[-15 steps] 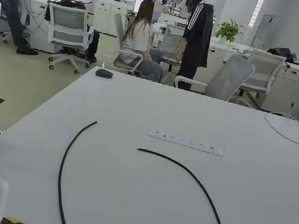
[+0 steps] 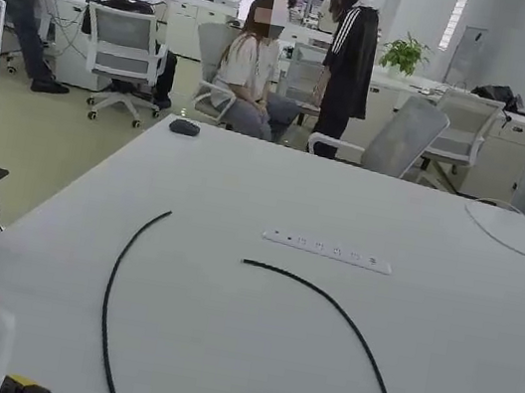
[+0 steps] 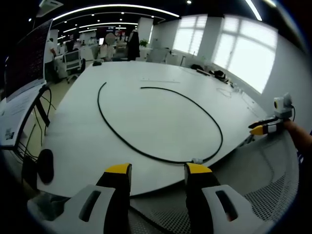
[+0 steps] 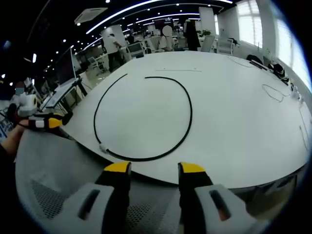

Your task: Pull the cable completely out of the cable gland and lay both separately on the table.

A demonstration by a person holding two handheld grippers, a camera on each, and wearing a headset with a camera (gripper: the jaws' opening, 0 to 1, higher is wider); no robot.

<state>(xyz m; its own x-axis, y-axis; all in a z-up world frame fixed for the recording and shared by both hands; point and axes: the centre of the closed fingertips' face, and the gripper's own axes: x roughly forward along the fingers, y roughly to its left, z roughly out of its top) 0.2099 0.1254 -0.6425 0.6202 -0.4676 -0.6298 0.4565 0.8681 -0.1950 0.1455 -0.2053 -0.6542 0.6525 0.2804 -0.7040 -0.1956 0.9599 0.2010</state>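
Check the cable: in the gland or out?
In. The black cable lies looped on the table, passing through the small pale gland by the near edge.

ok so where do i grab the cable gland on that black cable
Grip the cable gland across its pale body, probably coming from the near edge of the table. It sits on the loop's nearest stretch, and the black cable runs sideways through it, so the jaws would straddle it.
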